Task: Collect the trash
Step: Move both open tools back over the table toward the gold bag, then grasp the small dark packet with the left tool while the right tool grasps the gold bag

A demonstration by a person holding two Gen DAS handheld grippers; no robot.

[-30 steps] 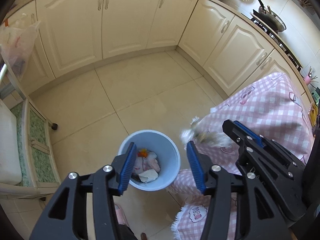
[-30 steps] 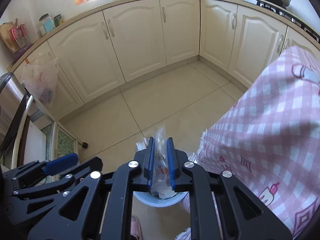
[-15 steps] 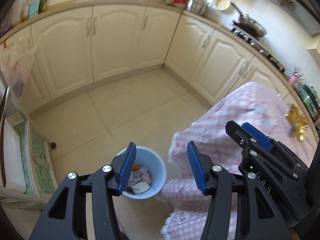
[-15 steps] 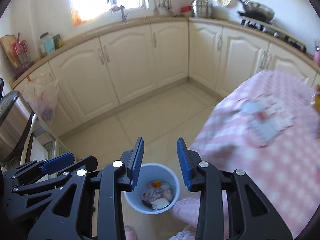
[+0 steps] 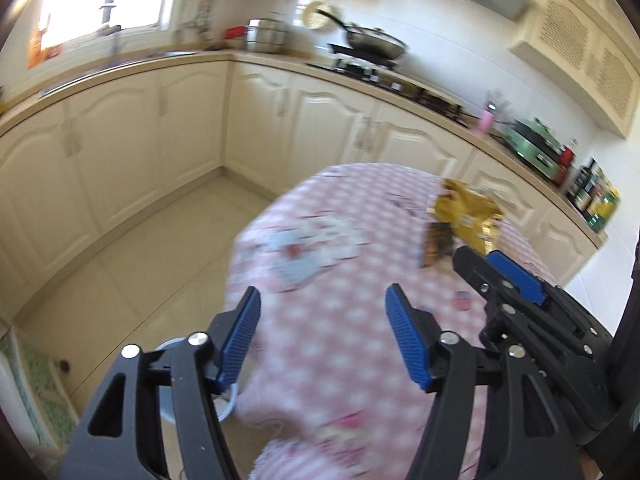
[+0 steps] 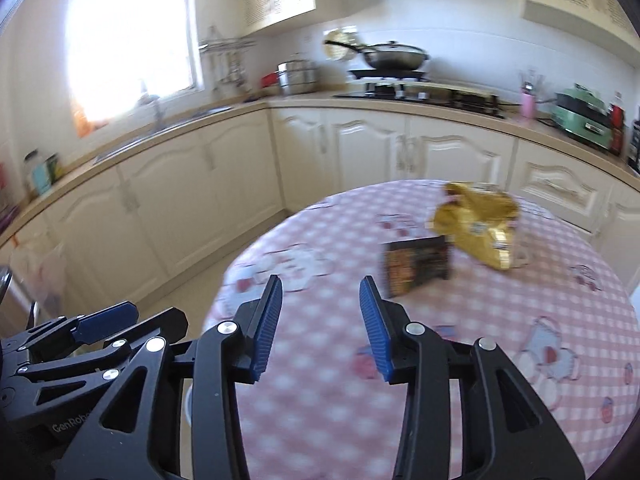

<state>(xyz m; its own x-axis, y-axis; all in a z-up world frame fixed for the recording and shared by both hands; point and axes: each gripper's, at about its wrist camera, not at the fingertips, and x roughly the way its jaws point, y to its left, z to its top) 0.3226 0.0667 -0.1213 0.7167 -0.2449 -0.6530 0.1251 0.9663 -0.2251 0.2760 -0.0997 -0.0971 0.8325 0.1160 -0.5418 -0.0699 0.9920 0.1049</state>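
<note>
A crumpled gold wrapper (image 6: 478, 220) and a small dark box (image 6: 416, 266) lie on the far part of the pink checked tablecloth (image 6: 460, 360); both also show in the left wrist view, the wrapper (image 5: 468, 216) and the box (image 5: 438, 242). My right gripper (image 6: 320, 320) is open and empty above the table's near edge, short of the box. My left gripper (image 5: 322, 334) is open and empty over the cloth's left edge. The blue bin's rim (image 5: 230, 402) peeks out below the left fingers.
Cream kitchen cabinets (image 6: 360, 152) run along the back and left under a counter with a stove and wok (image 6: 394, 58). A green appliance (image 6: 584, 114) stands at the right. Tiled floor (image 5: 140, 248) lies left of the table.
The right gripper opened and dropped its clear wrapper into the bin. Both grippers then swung up from the bin to face the table; the views are blurred by motion.
</note>
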